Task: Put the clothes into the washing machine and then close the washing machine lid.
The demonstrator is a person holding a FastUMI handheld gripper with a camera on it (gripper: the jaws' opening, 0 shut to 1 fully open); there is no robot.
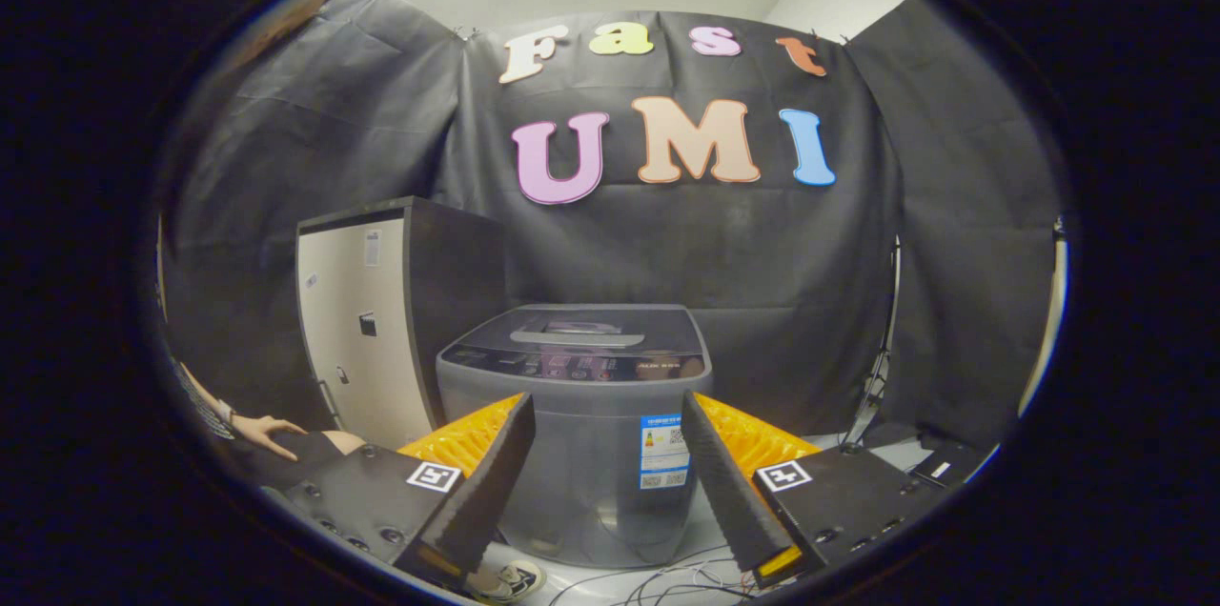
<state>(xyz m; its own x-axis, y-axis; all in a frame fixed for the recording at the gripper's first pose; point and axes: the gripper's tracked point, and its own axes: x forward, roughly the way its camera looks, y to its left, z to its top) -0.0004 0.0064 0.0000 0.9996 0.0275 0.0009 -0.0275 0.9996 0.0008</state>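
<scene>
Our gripper (605, 454) has its fingers spread and holds nothing. The washer (575, 396) stands just beyond them, lid (577, 330) down. We judge the lid stiff, hinged at the far edge; best lifted by its near handle recess.

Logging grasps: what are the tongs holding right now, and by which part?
Nothing: the tongs are open and empty, with the washing machine beyond them.
</scene>
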